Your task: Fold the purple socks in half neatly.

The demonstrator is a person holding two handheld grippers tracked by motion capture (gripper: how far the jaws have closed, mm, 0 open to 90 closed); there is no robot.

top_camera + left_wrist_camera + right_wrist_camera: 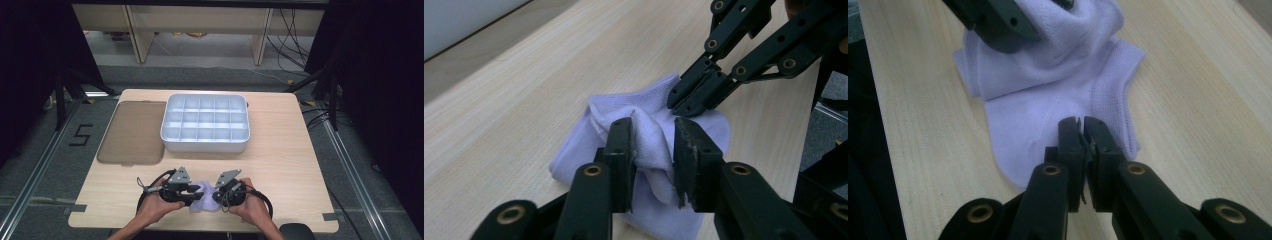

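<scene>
Sock [204, 197] in pale lilac lies bunched on the near edge of the table [280, 165], right between my two grippers. My left gripper [653, 142] has its jaws clamped on a raised fold of the fabric, which bulges up between them. My right gripper [1082, 137] has its jaws pressed together with only a hairline gap; its tips sit on the sock's edge, and I cannot tell whether any cloth is pinched in them. In the left gripper view, those tips touch the sock just beyond my own jaws. Farther back on the table stands a white divided tray [205, 145], with a brown mat [132, 132] lying flat just to its left.
</scene>
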